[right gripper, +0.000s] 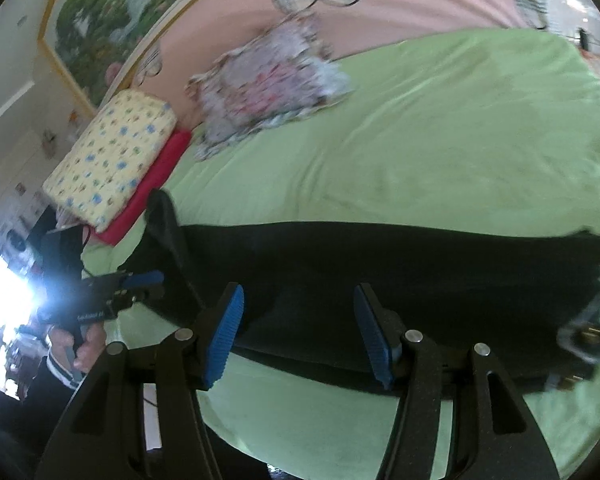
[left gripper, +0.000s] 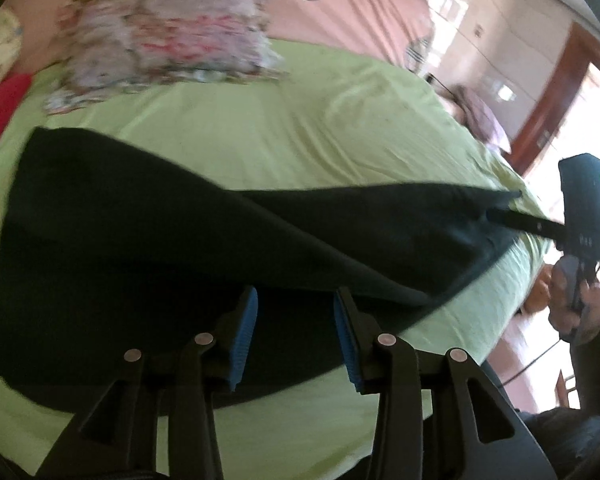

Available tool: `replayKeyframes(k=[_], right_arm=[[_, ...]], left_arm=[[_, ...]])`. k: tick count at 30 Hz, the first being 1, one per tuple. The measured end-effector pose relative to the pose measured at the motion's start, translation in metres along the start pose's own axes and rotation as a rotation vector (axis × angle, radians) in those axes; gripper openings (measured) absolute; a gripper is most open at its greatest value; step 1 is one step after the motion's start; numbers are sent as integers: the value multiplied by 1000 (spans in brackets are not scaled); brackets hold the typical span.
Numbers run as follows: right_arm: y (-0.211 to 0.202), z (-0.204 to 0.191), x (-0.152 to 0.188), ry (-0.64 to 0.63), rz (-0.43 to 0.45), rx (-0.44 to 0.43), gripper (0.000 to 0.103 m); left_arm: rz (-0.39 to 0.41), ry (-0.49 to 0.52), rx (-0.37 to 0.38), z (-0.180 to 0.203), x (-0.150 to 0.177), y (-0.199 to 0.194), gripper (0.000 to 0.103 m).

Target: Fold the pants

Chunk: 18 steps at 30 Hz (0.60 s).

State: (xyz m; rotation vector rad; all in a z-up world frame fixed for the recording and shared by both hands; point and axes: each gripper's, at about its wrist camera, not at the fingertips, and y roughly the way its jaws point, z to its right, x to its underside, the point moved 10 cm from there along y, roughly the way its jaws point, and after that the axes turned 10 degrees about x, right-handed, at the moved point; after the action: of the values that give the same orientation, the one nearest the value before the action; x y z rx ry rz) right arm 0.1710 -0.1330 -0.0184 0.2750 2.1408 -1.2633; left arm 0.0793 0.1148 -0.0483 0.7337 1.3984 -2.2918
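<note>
Black pants (left gripper: 140,240) lie stretched across a green sheet (left gripper: 280,128) on the bed, folded lengthwise. In the right wrist view the pants (right gripper: 380,264) run left to right, with the waist and metal buttons at the right. My left gripper (left gripper: 296,312) is open, its blue pads just above the pants' near edge. My right gripper (right gripper: 298,308) is open over the middle of the pants. The left gripper also shows in the right wrist view (right gripper: 148,284) at the pants' left end. The right gripper shows in the left wrist view (left gripper: 500,204), its fingers over the pants' far end.
A floral folded cloth (right gripper: 268,80) lies on the far part of the green sheet. A yellow patterned pillow (right gripper: 112,160) sits on a red cushion (right gripper: 156,176) at the left. A pink sheet (right gripper: 420,0) covers the bed behind. A doorway (left gripper: 560,92) is at the right.
</note>
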Motion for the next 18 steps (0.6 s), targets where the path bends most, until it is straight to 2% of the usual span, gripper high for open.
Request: replayKeyframes(k=[9, 18], right_arm=[[42, -62, -2, -71, -70, -102, 59], [71, -101, -7, -129, -123, -150, 59]], left_arm=[[100, -94, -92, -68, -23, -49, 54], [134, -150, -140, -126, -43, -79, 63]])
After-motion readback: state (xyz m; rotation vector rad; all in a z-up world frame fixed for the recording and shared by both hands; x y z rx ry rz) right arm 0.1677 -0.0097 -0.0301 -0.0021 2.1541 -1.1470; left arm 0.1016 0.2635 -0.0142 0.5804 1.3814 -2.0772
